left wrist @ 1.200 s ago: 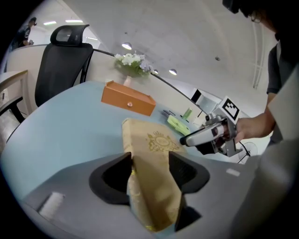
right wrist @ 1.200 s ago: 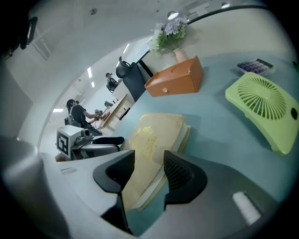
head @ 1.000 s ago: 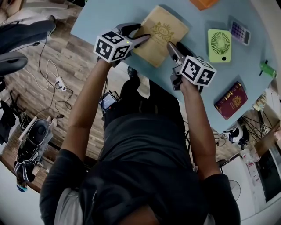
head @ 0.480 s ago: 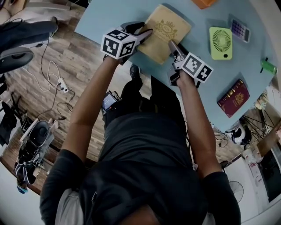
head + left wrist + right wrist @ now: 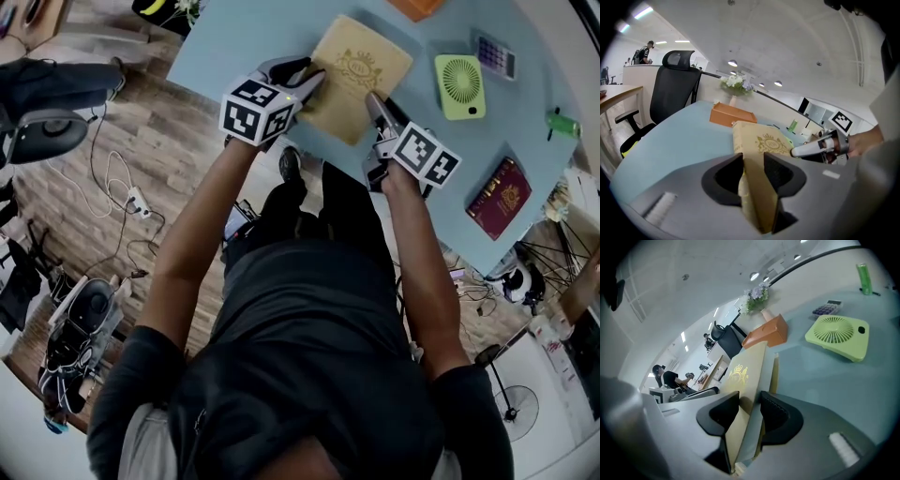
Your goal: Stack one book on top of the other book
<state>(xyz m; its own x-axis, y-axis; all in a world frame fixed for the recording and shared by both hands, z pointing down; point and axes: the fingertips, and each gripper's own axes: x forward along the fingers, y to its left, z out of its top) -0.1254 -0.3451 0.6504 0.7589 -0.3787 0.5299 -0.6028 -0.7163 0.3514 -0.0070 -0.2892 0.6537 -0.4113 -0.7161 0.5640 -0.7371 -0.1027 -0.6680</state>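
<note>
Pick-up step: tan book (image 5: pixel 361 67) is pinched by L gripper (image 5: pixel 307 82) and R gripper (image 5: pixel 373 101), jaws just closed onto its edges. Next: to be lifted level and set on red book (image 5: pixel 502 199).

No word or number can be read anywhere. A gold crest (image 5: pixel 359 66) topped by a crown is printed toward the 12 o'clock end of the tan book (image 5: pixel 342 98); the lettering inside it is too small to be made out. A gold emblem is stamped on the red book (image 5: pixel 499 198), at 4 o'clock from the tan one, its print illegible. Black-and-white square markers are borne by the left cube (image 5: pixel 258 111) and the right cube (image 5: pixel 429 155). The calculator (image 5: pixel 491 54) keys, at 3 o'clock, cannot be read.
</note>
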